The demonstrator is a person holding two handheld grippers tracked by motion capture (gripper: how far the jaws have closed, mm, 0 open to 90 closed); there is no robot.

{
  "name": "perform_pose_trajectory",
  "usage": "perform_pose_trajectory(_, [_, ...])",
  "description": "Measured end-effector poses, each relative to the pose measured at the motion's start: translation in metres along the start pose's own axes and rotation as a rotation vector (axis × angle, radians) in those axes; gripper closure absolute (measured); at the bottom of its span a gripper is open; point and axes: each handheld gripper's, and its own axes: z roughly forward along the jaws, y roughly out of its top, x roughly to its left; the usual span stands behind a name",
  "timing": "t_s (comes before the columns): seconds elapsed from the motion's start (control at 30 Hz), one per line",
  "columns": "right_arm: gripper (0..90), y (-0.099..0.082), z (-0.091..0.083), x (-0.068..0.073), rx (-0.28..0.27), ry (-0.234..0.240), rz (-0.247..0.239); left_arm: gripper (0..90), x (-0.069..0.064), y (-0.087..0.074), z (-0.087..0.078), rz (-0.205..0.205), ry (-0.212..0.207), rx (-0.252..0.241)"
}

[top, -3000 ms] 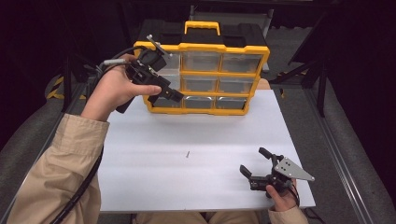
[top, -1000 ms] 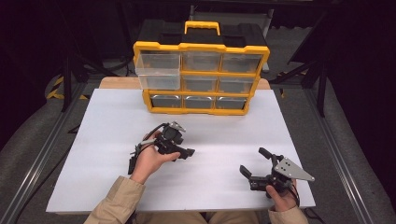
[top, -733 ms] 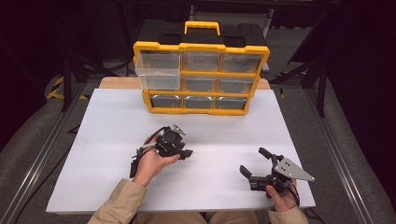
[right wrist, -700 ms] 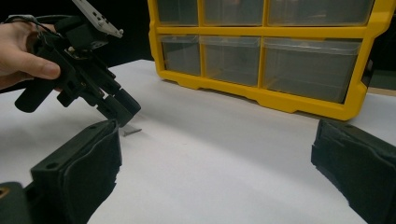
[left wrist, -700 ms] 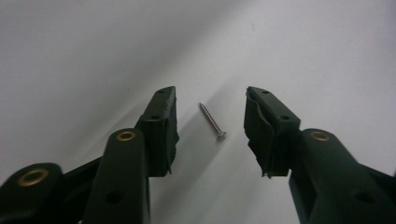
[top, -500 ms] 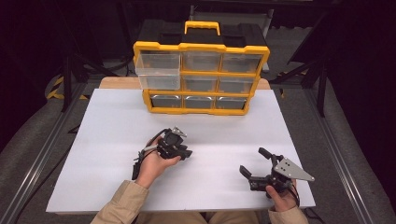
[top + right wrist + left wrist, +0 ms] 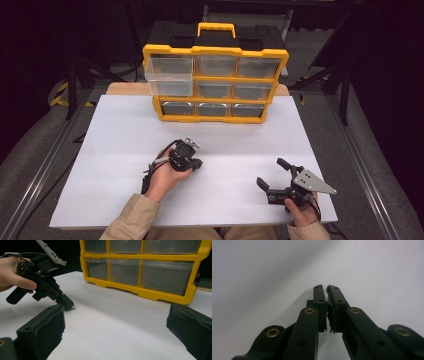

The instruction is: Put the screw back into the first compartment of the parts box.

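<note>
The left gripper (image 7: 196, 163), at frame centre, has just closed its jaws on nothing, tips down at the white tabletop (image 7: 115, 150). The right gripper (image 7: 272, 175), lower right, gapes wide.

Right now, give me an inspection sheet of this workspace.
Surface: white tabletop, no marks seen.
Job's things: yellow drawer organizer at the far edge; its top-left clear drawer stands pulled out.
Clutter: nothing seen.
Grippers: left hand-held gripper tip-down on the tabletop; its jaws have just been closing and are now shut, with nothing discernible between them. Right hand-held gripper open, near the front right.
Cables: black cable loops beside the left hand.
Surroundings: metal rail beside the table; dark background.
</note>
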Motion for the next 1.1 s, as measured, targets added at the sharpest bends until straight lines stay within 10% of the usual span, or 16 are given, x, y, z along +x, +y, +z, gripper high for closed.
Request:
perform_pose_trajectory(0.5, [2.1, 0.000, 0.000, -0.001, -0.002, 0.001, 0.000, 85.6, 0.010, 0.014, -0.018, -0.019, -0.074, 0.105])
perform_pose_trajectory(0.67, [2.1, 0.000, 0.000, -0.001, -0.001, 0.000, -0.001, 85.6, 0.006, 0.033, -0.049, 0.012, -0.157, 0.124])
perform_pose_trajectory(1.1, [2.1, 0.000, 0.000, -0.001, -0.001, 0.000, 0.001, 85.6, -0.002, 0.086, -0.133, 0.092, -0.201, 0.161])
